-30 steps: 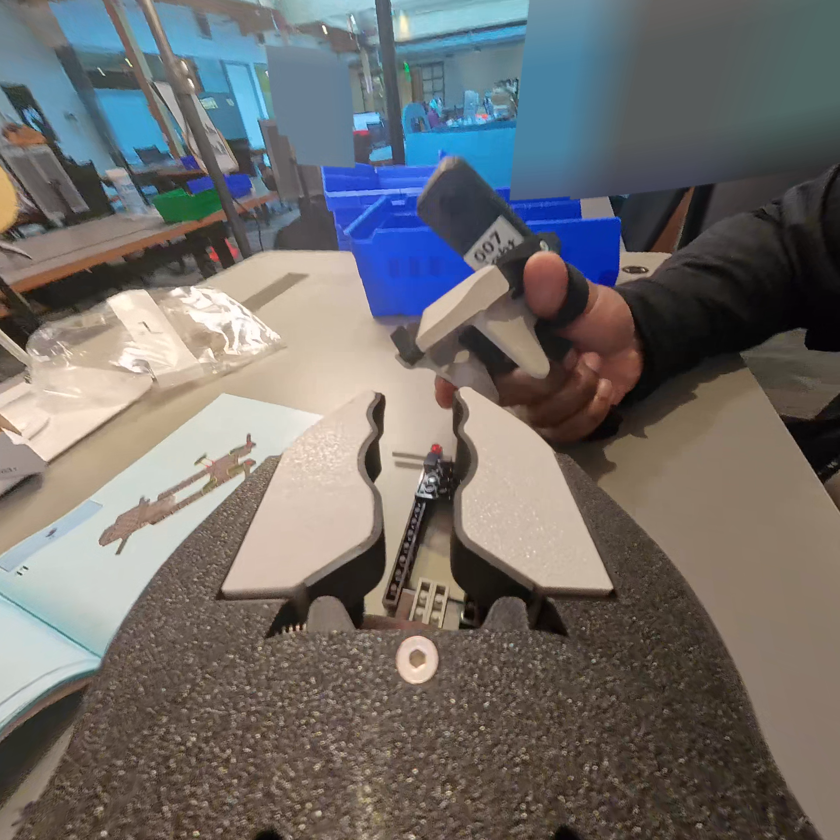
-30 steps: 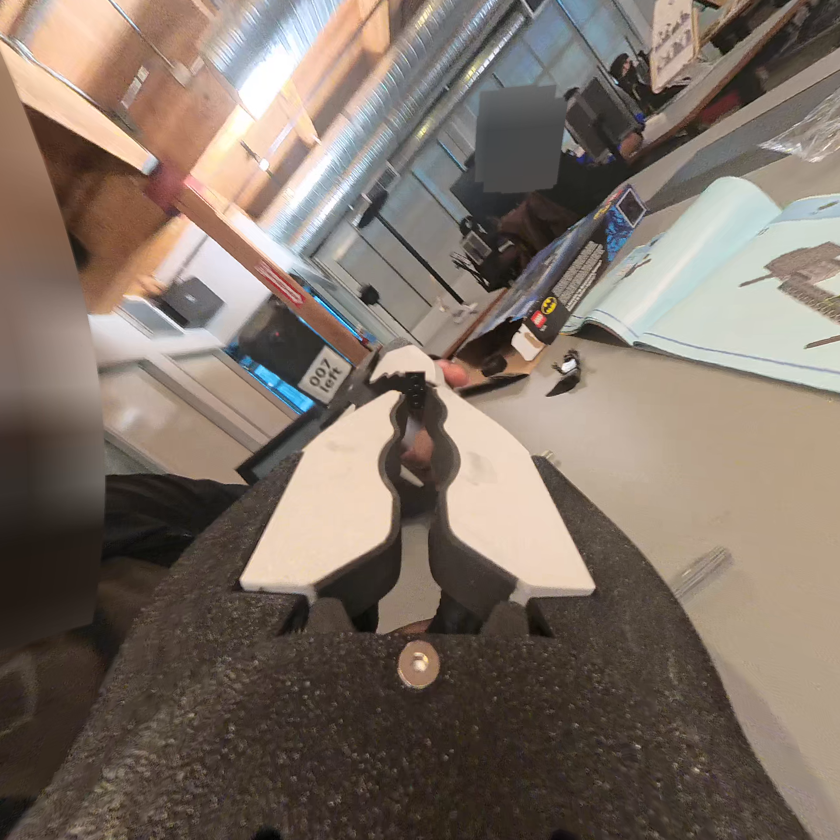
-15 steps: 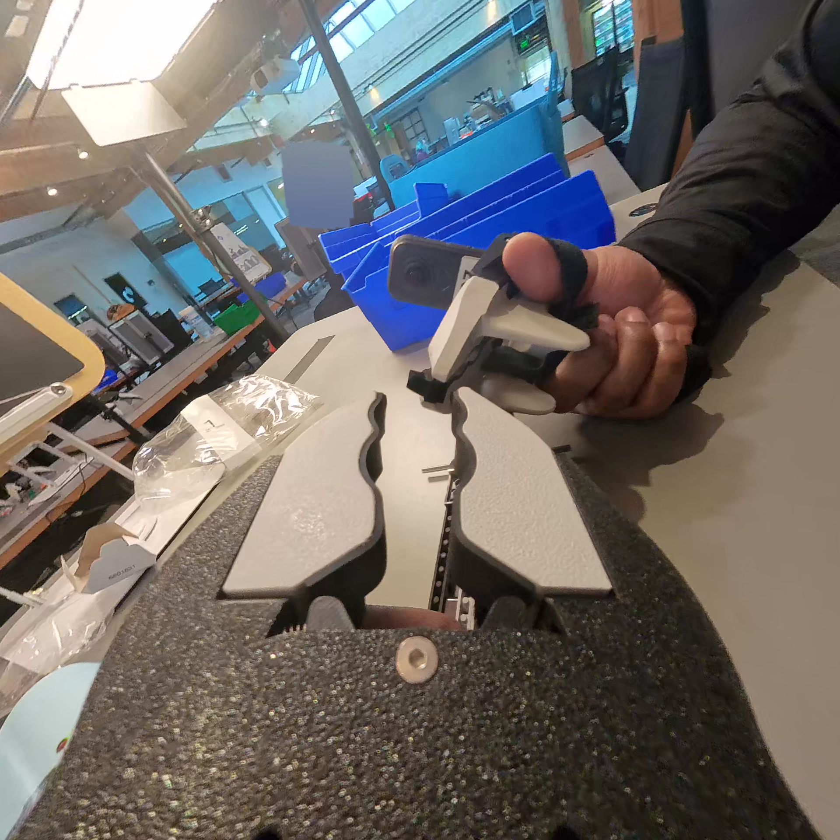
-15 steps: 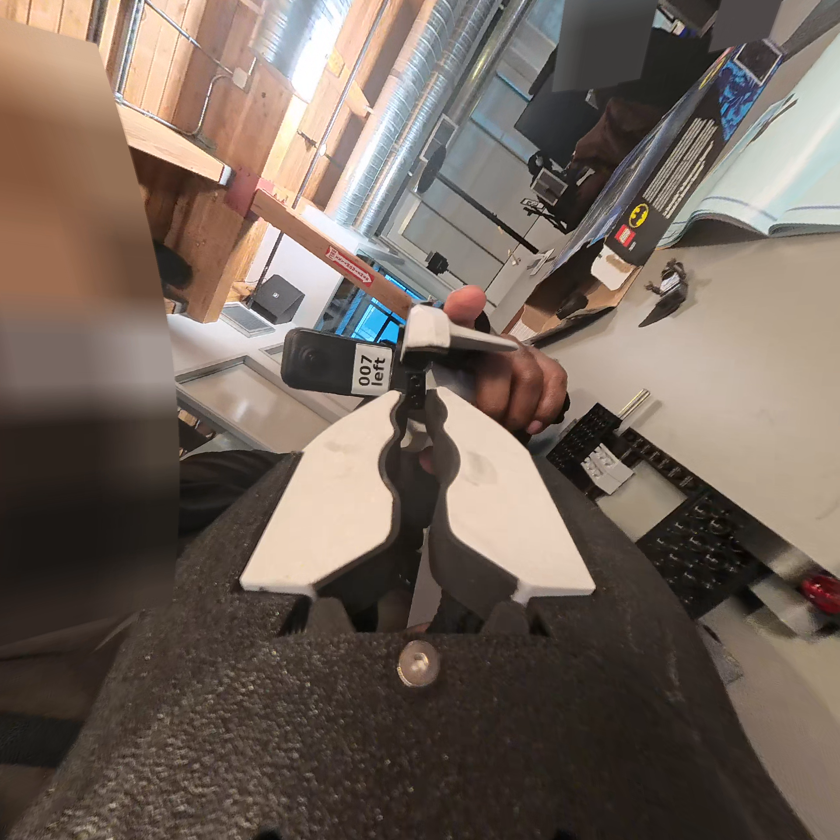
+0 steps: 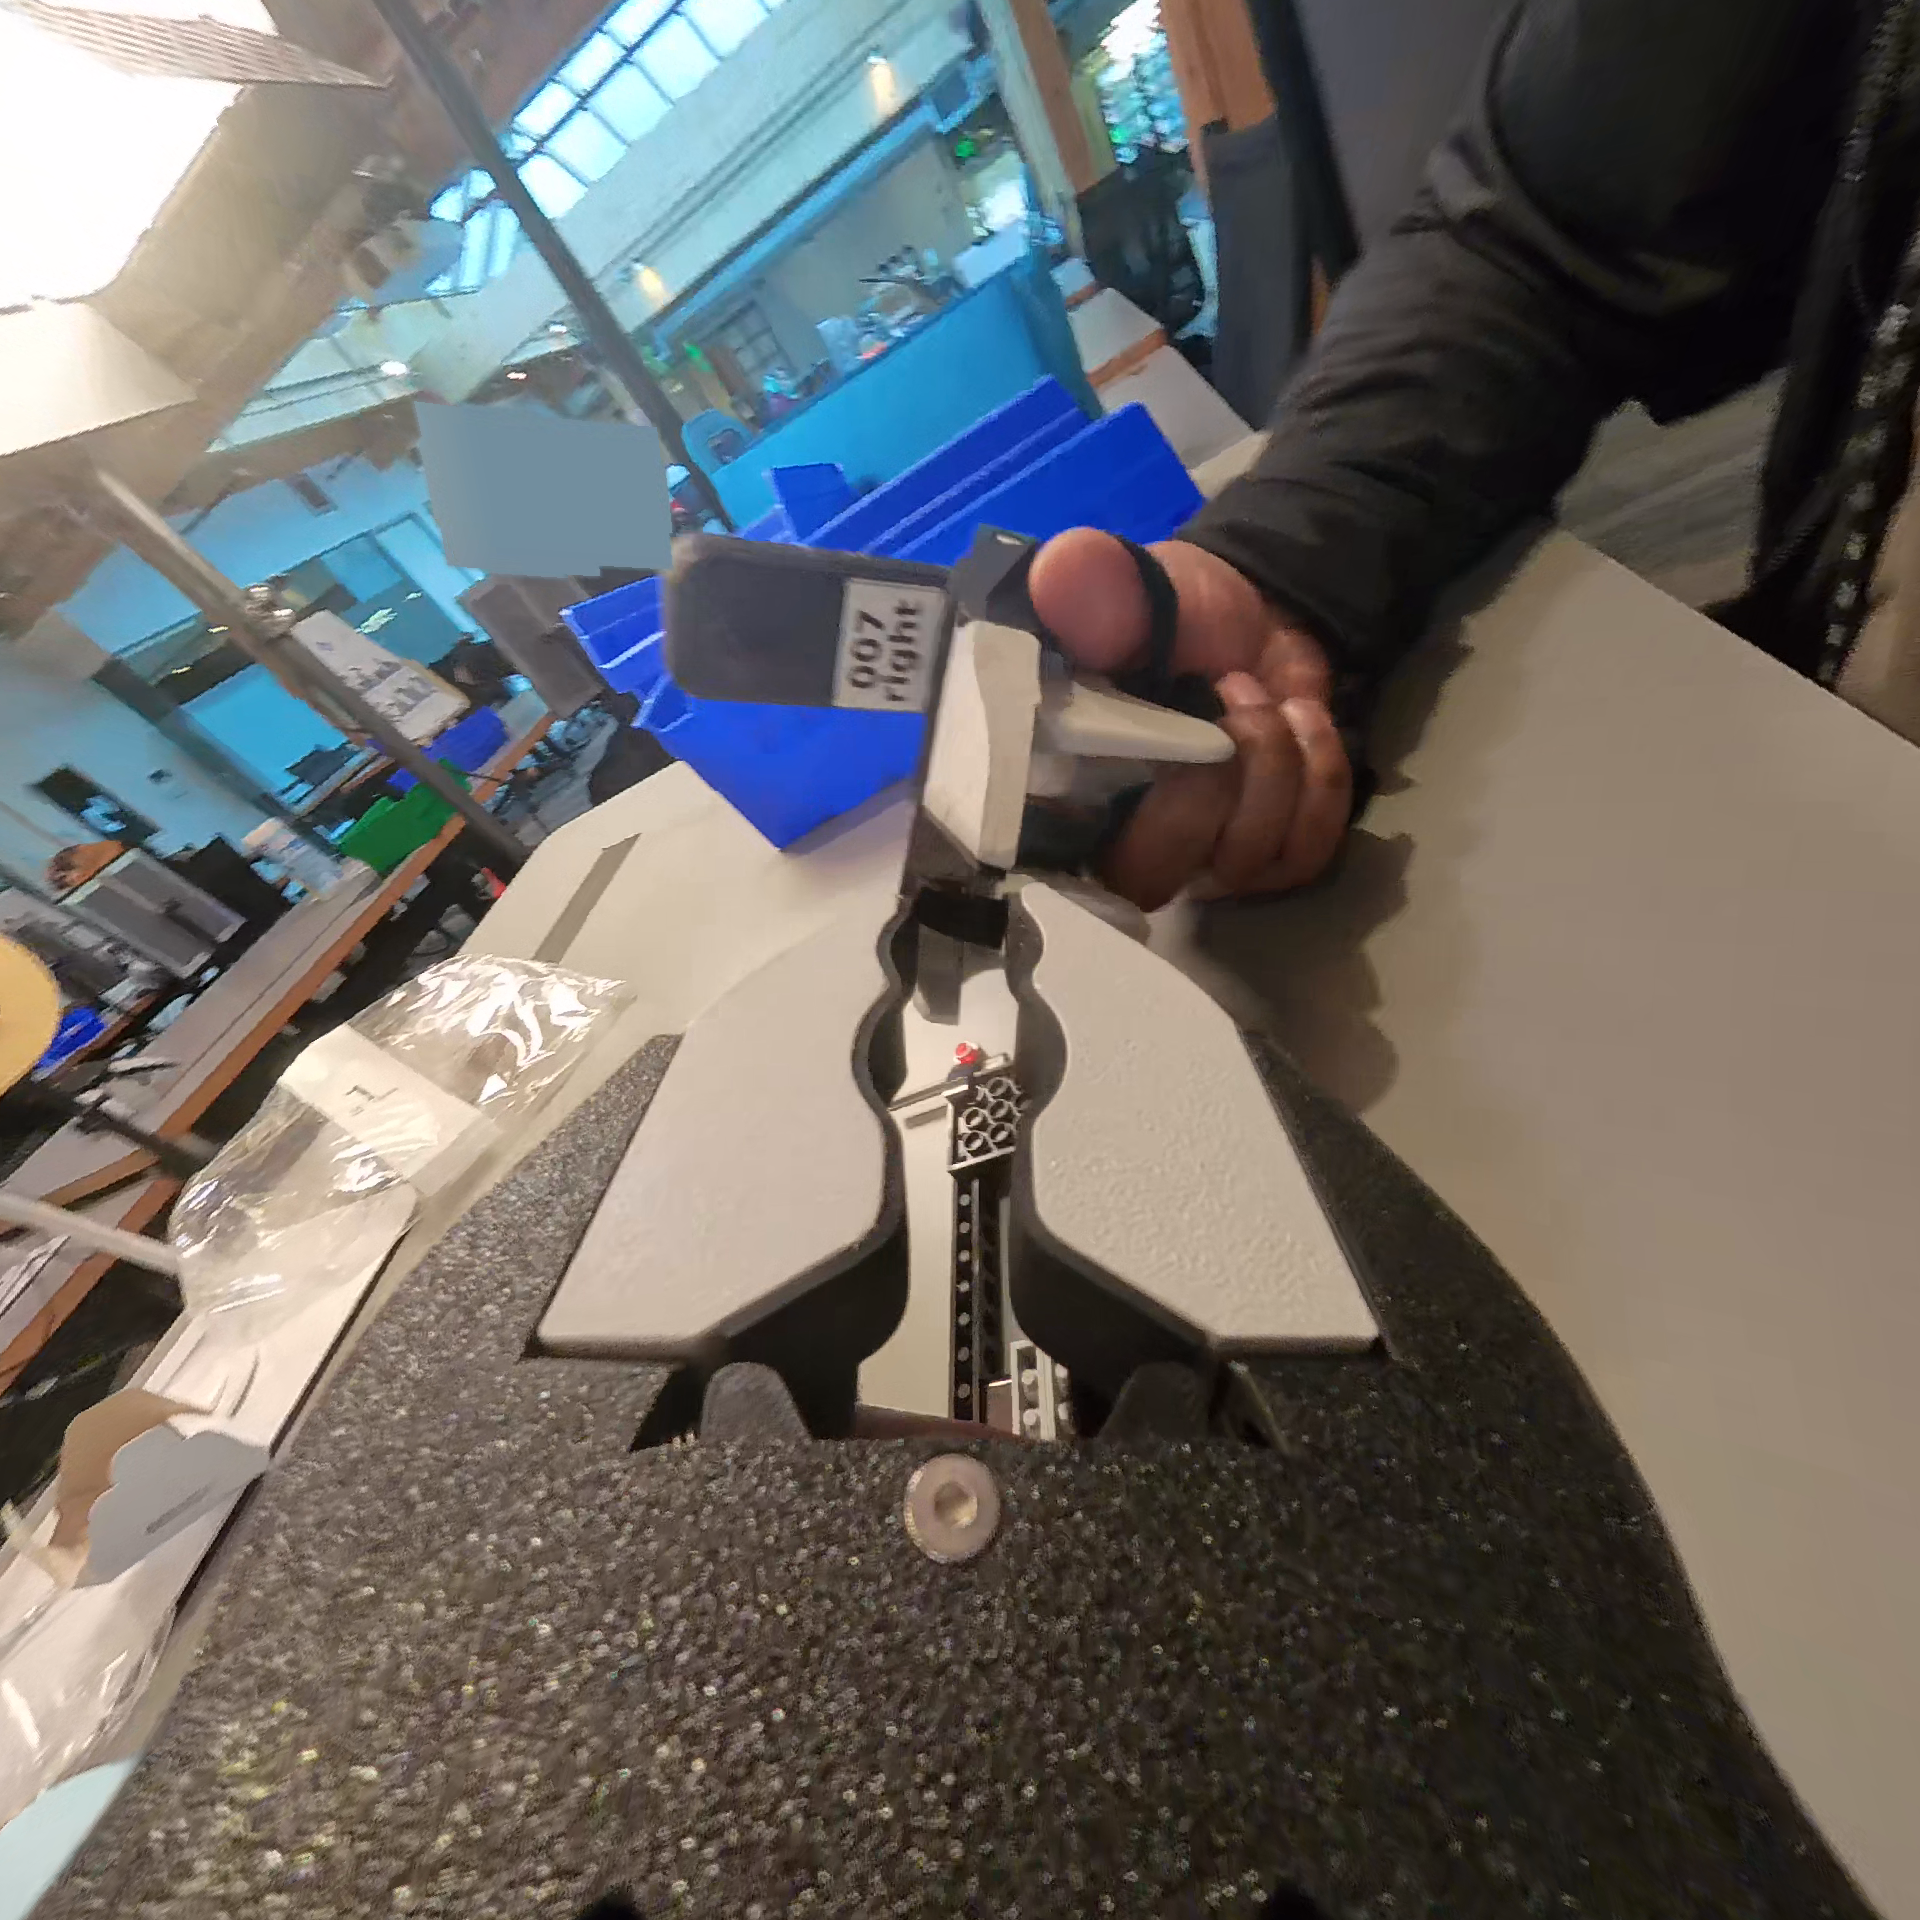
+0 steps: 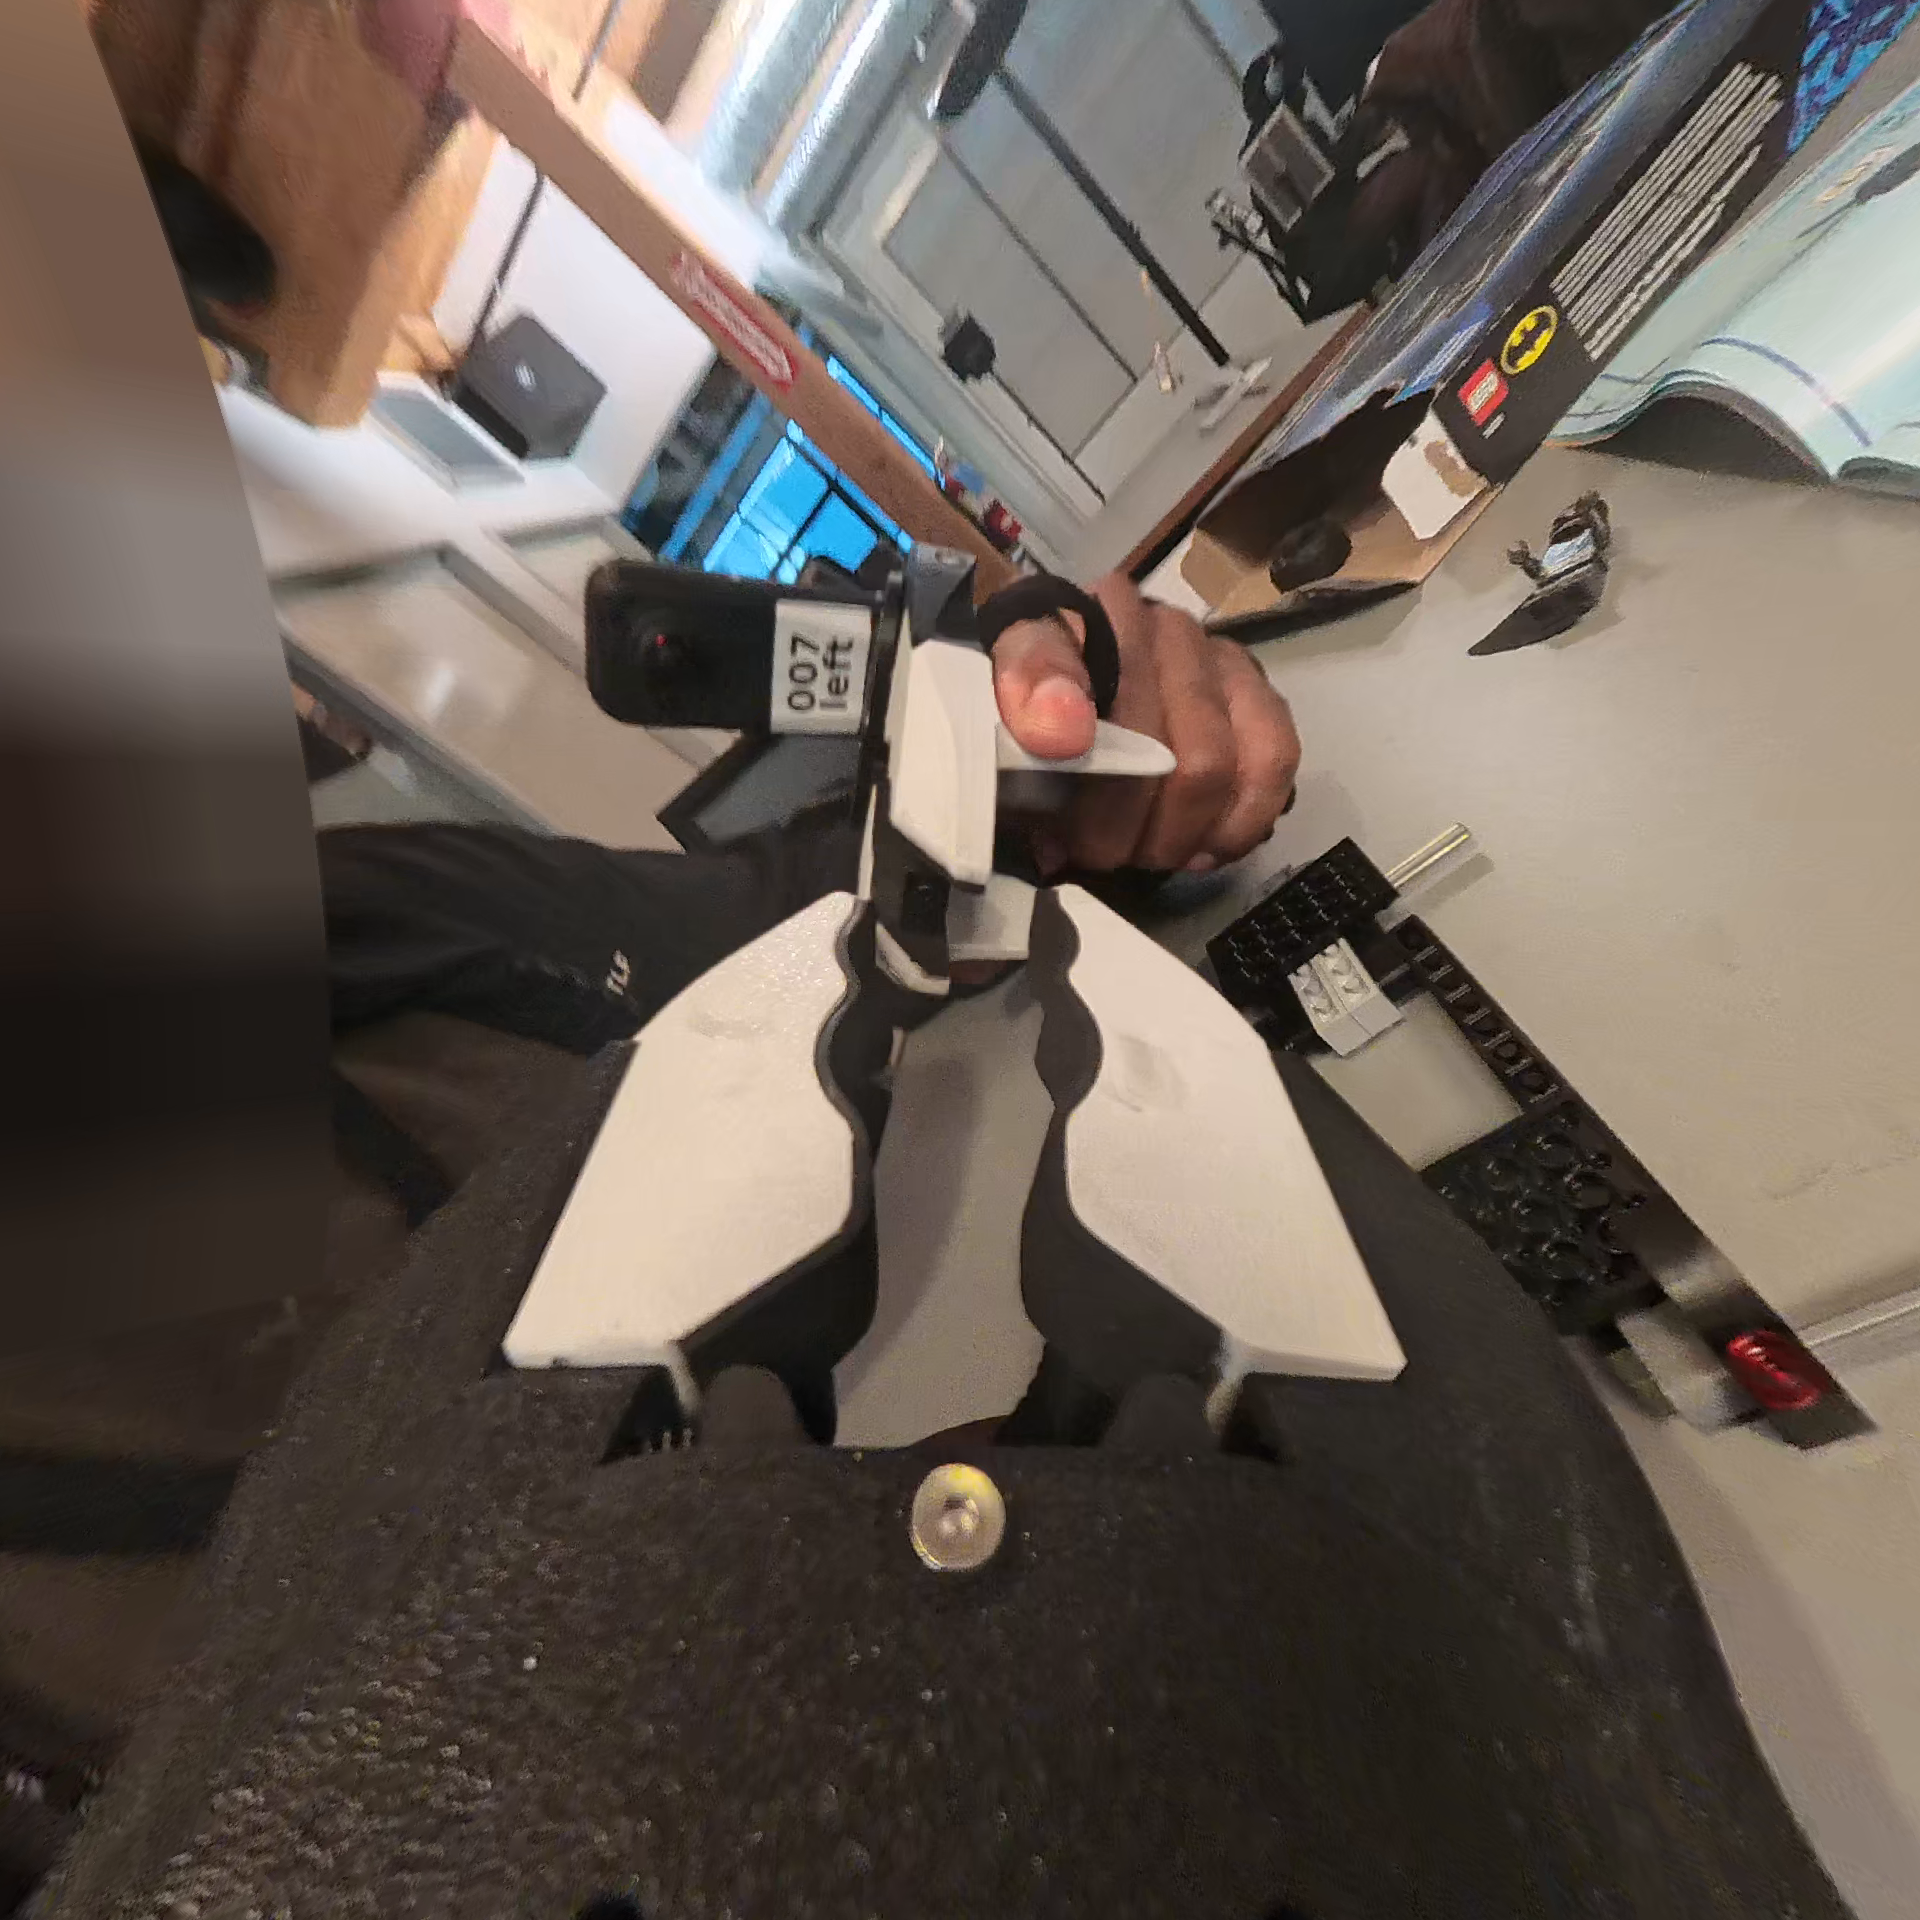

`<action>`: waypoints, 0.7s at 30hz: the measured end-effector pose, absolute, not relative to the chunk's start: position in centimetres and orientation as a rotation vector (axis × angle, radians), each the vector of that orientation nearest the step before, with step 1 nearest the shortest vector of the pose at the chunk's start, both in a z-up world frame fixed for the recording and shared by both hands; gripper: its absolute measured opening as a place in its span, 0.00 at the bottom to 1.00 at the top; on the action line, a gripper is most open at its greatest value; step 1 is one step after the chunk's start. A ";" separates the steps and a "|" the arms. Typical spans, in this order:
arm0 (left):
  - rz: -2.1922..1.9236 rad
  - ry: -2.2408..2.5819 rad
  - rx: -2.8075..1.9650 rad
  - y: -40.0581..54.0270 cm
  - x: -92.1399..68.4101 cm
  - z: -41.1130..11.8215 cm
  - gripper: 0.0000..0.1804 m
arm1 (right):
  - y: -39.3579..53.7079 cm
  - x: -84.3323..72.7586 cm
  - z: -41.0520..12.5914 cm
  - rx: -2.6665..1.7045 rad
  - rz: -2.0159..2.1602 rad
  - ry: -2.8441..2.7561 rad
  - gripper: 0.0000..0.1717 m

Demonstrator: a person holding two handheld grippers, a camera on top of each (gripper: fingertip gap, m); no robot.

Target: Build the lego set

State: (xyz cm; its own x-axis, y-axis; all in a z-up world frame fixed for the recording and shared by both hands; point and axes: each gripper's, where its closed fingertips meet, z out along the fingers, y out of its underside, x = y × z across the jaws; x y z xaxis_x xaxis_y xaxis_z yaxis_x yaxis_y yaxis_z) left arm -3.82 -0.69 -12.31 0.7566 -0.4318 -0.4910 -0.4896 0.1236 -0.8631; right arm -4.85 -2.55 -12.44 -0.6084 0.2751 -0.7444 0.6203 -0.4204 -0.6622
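Note:
In the left wrist view my left gripper [image 5: 956, 914] is shut on a small black brick piece [image 5: 951, 923], pinched at the very fingertips above the grey table [image 5: 1558, 1039]. My right gripper [image 5: 977, 769], held in a hand, points down right above that piece. In the right wrist view my right gripper [image 6: 945, 920] is open, its fingers [image 6: 748, 1122] spread on either side of the left gripper's tips [image 6: 935, 904] and the black piece, with a gap to each pad. A long black brick assembly [image 6: 1496, 1060] lies on the table to the right; it also shows in the left wrist view [image 5: 982, 1195].
The assembly carries grey bricks [image 6: 1345, 997] and a red piece [image 6: 1771, 1361]; a metal axle [image 6: 1434, 857] lies by it. Blue bins [image 5: 831, 748] stand behind, a clear plastic bag [image 5: 416, 1081] at left. A toy box [image 6: 1558, 312], a booklet [image 6: 1818, 343] and a small dark part [image 6: 1558, 582] lie beyond. Only a small space, under 4 cm, lies between the two pairs of fingers. My right tips are roughly 12 centimetres from the metal axle [image 6: 1434, 857].
The right gripper was shut on the small black piece and brought it to the left gripper's tips. The left fingers have closed on it and the right fingers have opened off it.

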 end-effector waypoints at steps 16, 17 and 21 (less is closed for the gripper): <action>-0.012 1.033 -1.543 -1.1 -2.0 -14.8 0.09 | -3.1 -2.9 -14.6 1.182 -1.891 1.765 0.11; -0.013 1.030 -1.536 -1.2 -2.0 -14.7 0.09 | -3.1 -2.8 -14.6 1.179 -1.890 1.769 0.11; -0.009 1.052 -1.529 -1.4 -1.7 -14.8 0.09 | -3.3 -2.7 -14.5 1.169 -1.899 1.774 0.09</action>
State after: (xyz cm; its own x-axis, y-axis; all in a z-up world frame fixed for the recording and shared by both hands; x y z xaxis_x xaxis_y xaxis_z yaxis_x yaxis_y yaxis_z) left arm -1.67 -1.39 -14.76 0.5884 -0.6029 -0.5389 -0.5934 0.1308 -0.7942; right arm -2.68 -3.30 -14.47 -0.6279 0.3079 -0.7148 0.6922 -0.1990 -0.6937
